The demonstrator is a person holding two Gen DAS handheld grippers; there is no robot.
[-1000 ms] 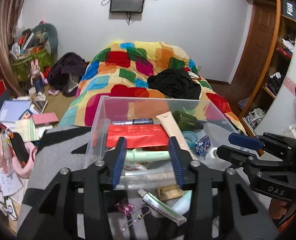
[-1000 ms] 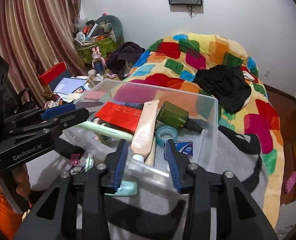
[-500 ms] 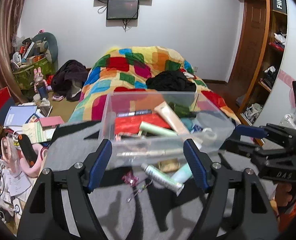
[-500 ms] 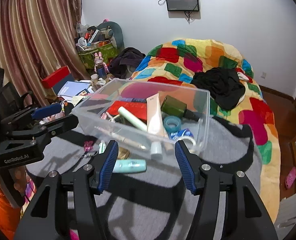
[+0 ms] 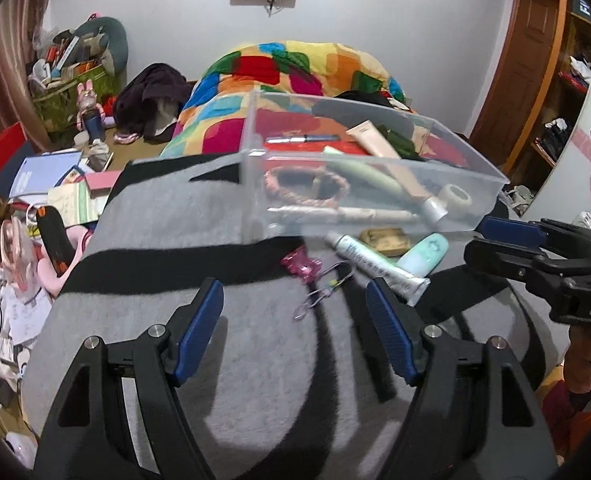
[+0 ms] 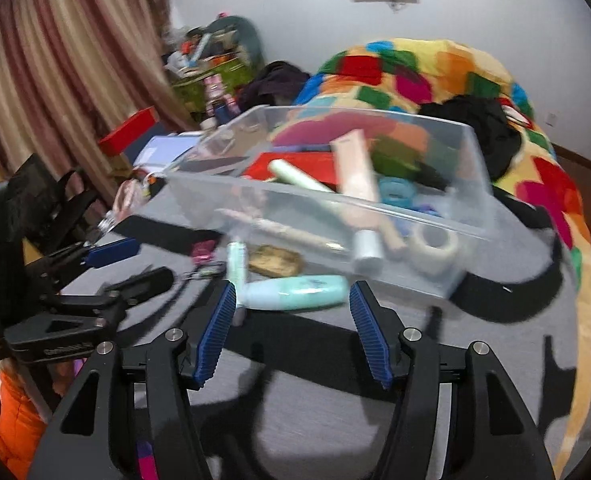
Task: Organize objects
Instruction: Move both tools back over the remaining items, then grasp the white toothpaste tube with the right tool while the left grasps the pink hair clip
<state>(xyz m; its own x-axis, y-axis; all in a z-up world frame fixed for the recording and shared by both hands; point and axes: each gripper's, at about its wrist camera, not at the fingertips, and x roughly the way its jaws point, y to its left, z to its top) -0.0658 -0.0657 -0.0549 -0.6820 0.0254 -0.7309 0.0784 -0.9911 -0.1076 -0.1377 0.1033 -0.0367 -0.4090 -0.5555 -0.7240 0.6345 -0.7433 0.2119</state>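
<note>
A clear plastic bin (image 5: 375,200) (image 6: 447,276) stands on the grey and black blanket and holds tubes, a tape roll and a red packet. In front of it lie a white tube (image 5: 371,264), a mint bottle (image 5: 423,250) (image 6: 295,292), a brown bar (image 5: 385,238) (image 6: 275,262), a pink clip (image 5: 301,266) and a wire clip (image 5: 323,292). My left gripper (image 5: 295,328) is open and empty, short of the clips. My right gripper (image 6: 291,328) is open and empty, just short of the mint bottle.
The blanket (image 5: 235,380) covers the surface under both grippers. A bright patchwork quilt (image 5: 295,68) with black clothes lies behind the bin. Books, papers and boxes (image 5: 47,184) crowd the floor at the left. A wooden shelf (image 5: 567,80) stands at the right.
Both grippers opened and pulled back from the bin's near wall. The bin now stands farther ahead, and the loose items in front of it show.
</note>
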